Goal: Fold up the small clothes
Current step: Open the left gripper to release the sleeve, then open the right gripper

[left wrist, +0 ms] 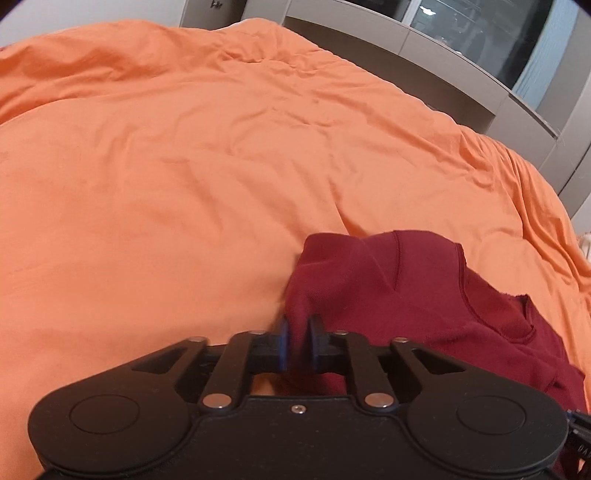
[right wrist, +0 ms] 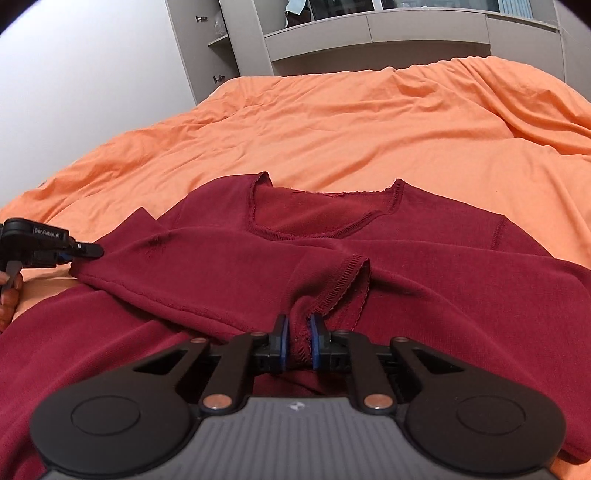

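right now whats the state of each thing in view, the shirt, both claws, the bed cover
dark red shirt: spread neck-up on the cover, one sleeve folded across the chest
left claw: shut on a bunched edge of the shirt
right claw: shut on the hemmed sleeve cuff
orange bed cover: spread out, wrinkled
grey cabinet: behind the bed, closed fronts below open shelves
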`<state>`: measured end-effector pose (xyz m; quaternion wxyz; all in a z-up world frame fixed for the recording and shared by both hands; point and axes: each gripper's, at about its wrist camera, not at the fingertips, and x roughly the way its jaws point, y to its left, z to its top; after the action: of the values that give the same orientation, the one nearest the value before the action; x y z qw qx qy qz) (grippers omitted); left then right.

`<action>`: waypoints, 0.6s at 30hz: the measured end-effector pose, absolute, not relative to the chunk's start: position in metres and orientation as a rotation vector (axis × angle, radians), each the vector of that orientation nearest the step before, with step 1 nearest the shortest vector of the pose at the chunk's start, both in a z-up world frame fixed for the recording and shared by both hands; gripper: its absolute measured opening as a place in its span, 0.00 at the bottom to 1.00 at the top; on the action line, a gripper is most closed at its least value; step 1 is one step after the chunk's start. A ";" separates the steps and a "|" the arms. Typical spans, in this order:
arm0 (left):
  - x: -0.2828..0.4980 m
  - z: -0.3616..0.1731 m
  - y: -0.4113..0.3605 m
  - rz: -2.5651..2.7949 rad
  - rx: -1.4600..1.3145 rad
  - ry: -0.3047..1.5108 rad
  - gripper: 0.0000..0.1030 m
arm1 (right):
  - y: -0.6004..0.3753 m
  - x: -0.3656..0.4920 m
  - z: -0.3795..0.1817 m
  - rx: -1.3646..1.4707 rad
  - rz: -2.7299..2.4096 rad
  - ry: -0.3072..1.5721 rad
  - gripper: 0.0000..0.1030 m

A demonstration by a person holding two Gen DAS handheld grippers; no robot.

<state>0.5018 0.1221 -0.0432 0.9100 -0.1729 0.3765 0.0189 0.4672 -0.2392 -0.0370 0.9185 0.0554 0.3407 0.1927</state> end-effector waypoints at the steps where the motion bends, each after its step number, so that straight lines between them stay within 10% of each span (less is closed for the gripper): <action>1: 0.502 -0.041 0.123 0.042 -0.355 0.769 0.29 | -0.240 0.467 -0.037 0.117 0.397 0.701 0.13; 5: 0.509 -0.035 0.121 0.029 -0.335 0.739 0.51 | -0.241 0.467 -0.039 0.127 0.397 0.701 0.14; 18: 0.567 -0.061 0.121 0.094 -0.282 0.830 0.53 | -0.246 0.462 -0.044 0.144 0.396 0.690 0.15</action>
<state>0.5666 0.1212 -0.0611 0.9044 -0.1364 0.4017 0.0453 0.4619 -0.2457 -0.0439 0.9194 0.0701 0.3357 0.1927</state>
